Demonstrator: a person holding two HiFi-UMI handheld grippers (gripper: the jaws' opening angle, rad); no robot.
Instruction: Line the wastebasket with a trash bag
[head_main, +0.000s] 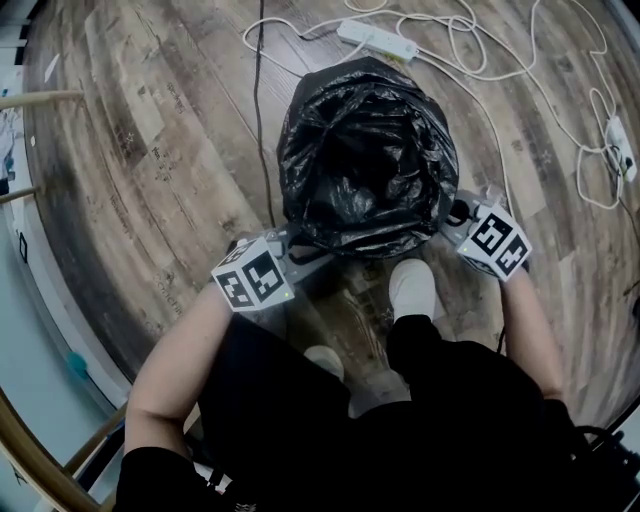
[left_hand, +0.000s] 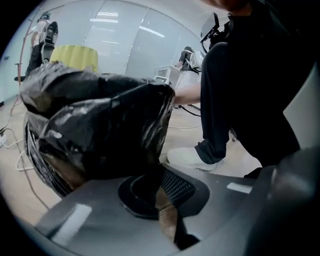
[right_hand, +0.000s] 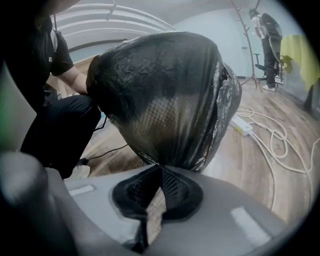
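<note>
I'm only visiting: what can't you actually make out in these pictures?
- Wastebasket: head view, the trash bag covers it entirely.
- Bag's bottom: head view, too dark inside.
- White cables: head view, cut off by the top and right edges.
- Pinched bag edge: both gripper views, lost between the shut jaws of the left gripper and right gripper.

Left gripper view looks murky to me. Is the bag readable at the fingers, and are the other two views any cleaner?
Left gripper view: bag dark with white glare streaks, foreground soft, yet its fold pinched in the fingers reads. Right gripper view: even light, basket mesh shows through the bag. Head view: sharp, floor bowed by the lens, bag's inside near black.
</note>
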